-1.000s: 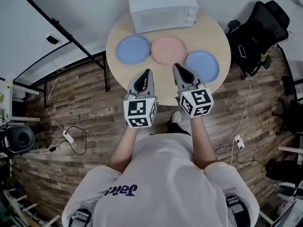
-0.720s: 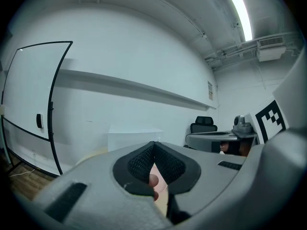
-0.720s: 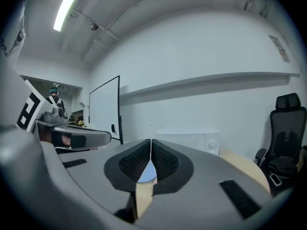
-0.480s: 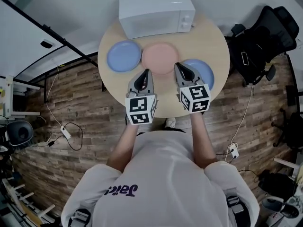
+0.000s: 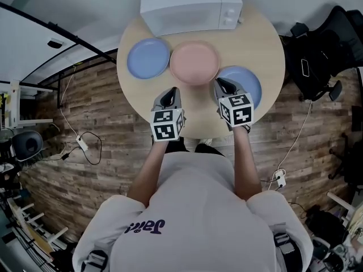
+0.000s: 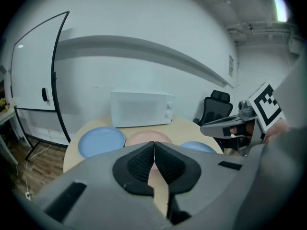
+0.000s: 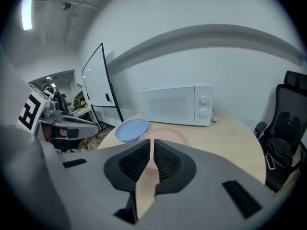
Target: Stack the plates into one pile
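Approach stage; no plate is stacked yet. On the table point(image 5: 266, 41), blue plate point(image 5: 148, 58) lies near the left edge, pink plate point(image 5: 194, 62) mid-row, second blue plate point(image 5: 252, 85) toward the right edge. My left gripper point(image 5: 172, 91) and right gripper point(image 5: 220, 83) hover near the front edge, both clenched, empty. Next I judge: open the jaws and take a rim.

Holds left gripper point(image 5: 169, 93), right gripper point(image 5: 222, 84) over round table point(image 5: 258, 35) bearing left blue plate point(image 5: 148, 58), pink plate point(image 5: 194, 62), right blue plate point(image 5: 248, 81), microwave point(image 5: 190, 4).
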{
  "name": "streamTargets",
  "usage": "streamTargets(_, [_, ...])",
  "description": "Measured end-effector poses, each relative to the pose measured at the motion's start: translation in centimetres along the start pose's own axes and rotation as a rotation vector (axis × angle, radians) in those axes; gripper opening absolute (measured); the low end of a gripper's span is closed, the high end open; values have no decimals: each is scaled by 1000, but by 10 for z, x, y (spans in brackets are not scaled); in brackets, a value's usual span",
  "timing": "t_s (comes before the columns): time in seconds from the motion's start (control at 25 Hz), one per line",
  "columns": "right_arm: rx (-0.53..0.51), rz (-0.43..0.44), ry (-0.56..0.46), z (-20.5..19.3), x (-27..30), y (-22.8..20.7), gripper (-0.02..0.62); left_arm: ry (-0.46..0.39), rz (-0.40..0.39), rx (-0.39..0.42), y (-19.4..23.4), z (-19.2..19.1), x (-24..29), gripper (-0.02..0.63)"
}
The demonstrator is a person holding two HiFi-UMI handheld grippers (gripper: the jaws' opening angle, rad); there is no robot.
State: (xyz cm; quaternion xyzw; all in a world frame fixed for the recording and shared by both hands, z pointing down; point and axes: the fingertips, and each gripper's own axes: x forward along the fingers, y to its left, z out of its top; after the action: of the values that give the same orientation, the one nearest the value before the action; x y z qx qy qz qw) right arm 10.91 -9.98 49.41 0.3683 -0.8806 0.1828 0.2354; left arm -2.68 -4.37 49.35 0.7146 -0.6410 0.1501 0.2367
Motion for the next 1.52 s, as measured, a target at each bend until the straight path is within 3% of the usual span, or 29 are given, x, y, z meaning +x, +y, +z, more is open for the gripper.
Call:
streamTargets(0.4, [-38, -60, 177, -7, 50, -32, 20, 139, -74, -86, 31, -19, 68, 15])
streamTargets(0.8, [-36, -53, 283, -1, 112, -68, 23, 312, -59, -169, 67, -58, 122, 15])
streamTargets(0.84, [-36, -46, 297, -2, 119, -71, 43, 326, -56, -181, 72, -61, 125, 15])
streamTargets(0.92, [-41, -28, 333, -6, 131, -76, 186, 351, -48, -206, 80, -68, 132, 17])
streamTargets(1.04, [-50, -26, 380, -14, 146, -86, 189, 380, -44, -243, 89, -76, 142, 21])
streamTargets(1.2, [-22, -18, 430, -31, 161, -98, 189, 424, -86, -285, 88, -88, 156, 141])
streamTargets(1.52, [-37, -21, 528, -53, 193, -124, 189, 487, -103, -396, 91, -106, 181, 163])
